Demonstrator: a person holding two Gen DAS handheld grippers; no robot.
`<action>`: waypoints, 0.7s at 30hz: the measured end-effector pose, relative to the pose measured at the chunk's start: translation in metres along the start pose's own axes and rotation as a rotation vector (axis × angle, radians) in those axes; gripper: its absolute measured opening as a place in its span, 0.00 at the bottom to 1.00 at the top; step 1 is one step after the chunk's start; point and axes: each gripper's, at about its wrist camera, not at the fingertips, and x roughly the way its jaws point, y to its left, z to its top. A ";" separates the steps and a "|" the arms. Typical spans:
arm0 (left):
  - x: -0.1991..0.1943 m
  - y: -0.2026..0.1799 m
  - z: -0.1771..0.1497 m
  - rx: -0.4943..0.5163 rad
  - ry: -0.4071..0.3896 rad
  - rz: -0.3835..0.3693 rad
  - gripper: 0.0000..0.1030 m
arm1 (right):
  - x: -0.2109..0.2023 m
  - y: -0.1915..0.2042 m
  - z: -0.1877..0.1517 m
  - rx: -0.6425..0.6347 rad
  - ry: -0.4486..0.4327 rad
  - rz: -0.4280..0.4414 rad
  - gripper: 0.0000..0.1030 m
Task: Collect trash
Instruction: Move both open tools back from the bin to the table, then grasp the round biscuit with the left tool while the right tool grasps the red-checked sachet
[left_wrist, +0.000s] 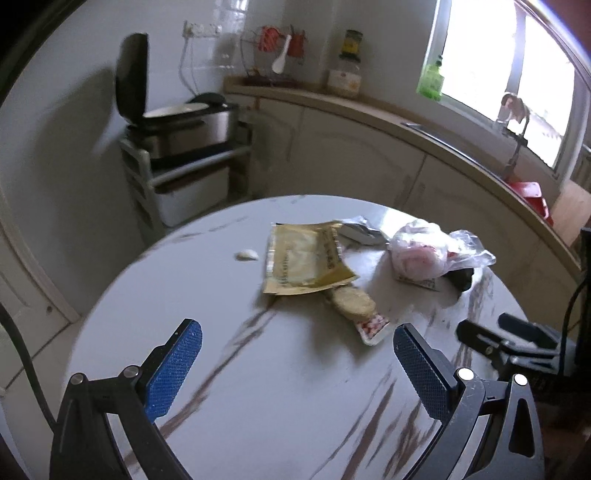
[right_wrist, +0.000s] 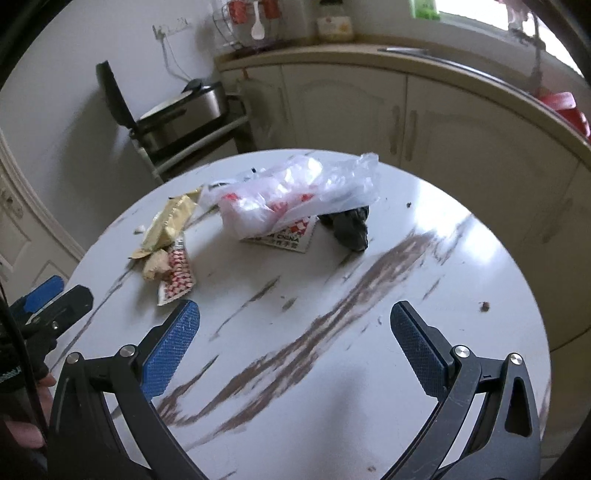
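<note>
The left tongs (left_wrist: 297, 363) are spread wide above the near part of the round white marble-patterned desk (left_wrist: 221, 387), with nothing between the blue pads (left_wrist: 173, 373). The right tongs (right_wrist: 295, 347) are likewise spread wide and empty, hovering over the near half of the desk (right_wrist: 424, 258) above a brown vein in the surface.

Trash lies in a loose group on the far half of the desk:
- A gold foil wrapper (left_wrist: 304, 256) lies flat near the centre.
- A round biscuit (left_wrist: 352, 302) rests just beside the near edge of the gold foil wrapper, on a small red-and-white packet (left_wrist: 371, 328).
- A crumpled clear plastic bag (left_wrist: 424, 253) with pink and red contents sits to the right of the gold foil wrapper, on top of a printed red-and-white paper (right_wrist: 291, 236).
- A dark crumpled lump (right_wrist: 349, 225) touches the right side of the plastic bag.
- A small white scrap (left_wrist: 246, 255) lies apart, to the left of the gold foil wrapper.

In the right wrist view the left tongs (right_wrist: 51, 299) show at the left edge of the desk, and in the left wrist view the right tongs (left_wrist: 498, 332) show at the right edge. Beyond the desk are cream cabinets (left_wrist: 354, 158) and a lidded appliance on a rack (left_wrist: 177, 125).
</note>
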 end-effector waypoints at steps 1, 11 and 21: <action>0.009 0.000 0.005 -0.006 0.006 -0.009 0.99 | 0.003 -0.002 0.000 0.004 0.005 0.000 1.00; 0.076 0.000 0.041 -0.042 0.080 -0.035 0.82 | 0.017 -0.007 0.001 -0.005 0.023 0.015 1.00; 0.100 0.000 0.052 -0.011 0.083 -0.070 0.39 | 0.027 0.005 0.005 -0.015 0.028 0.054 1.00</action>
